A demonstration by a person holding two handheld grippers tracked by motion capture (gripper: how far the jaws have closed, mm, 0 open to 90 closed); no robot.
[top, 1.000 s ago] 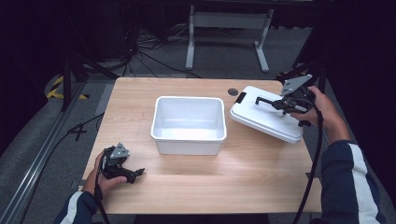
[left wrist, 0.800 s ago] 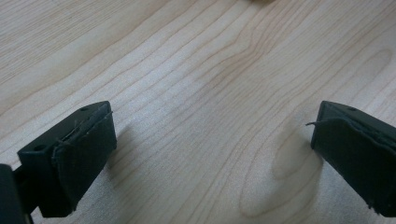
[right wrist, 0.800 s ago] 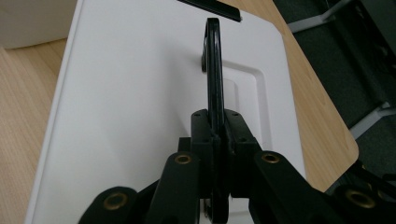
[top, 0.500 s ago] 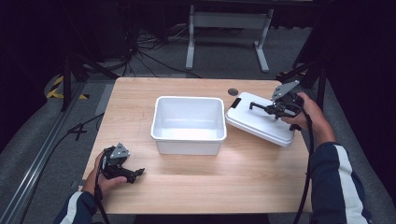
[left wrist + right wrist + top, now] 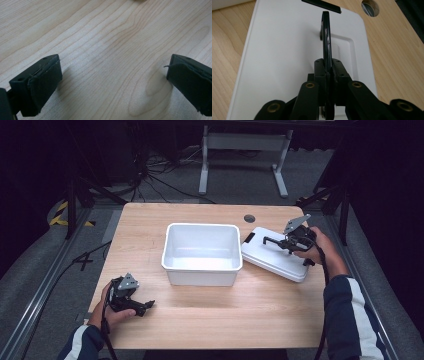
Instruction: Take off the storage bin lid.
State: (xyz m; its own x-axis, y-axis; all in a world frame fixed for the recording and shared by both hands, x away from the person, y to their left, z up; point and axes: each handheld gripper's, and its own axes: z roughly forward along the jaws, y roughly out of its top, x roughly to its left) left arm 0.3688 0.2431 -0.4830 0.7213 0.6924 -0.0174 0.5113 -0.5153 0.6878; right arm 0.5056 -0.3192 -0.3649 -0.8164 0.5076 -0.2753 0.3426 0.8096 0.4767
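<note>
A white lid [image 5: 272,260] lies low beside the right wall of an open white bin [image 5: 202,226]; whether it rests on the table I cannot tell. My right gripper [image 5: 286,243] is shut on the lid's upright black handle [image 5: 326,30]. In the right gripper view the jaws pinch the handle's near end over the lid [image 5: 284,50], my right gripper [image 5: 327,68] pointing along it. My left gripper [image 5: 148,306] sits on the table at the front left, open. In the left gripper view, bare wood lies between its pads [image 5: 42,80].
The wooden table [image 5: 215,320] has a round cable hole [image 5: 249,218] at the back right, behind the lid. A black latch [image 5: 248,238] sits at the lid's end nearest the bin. Cables and a metal stand are on the floor beyond the table.
My right gripper has come down and to the left with the lid, bringing it close to the bin's right side. The left gripper has stayed in place.
</note>
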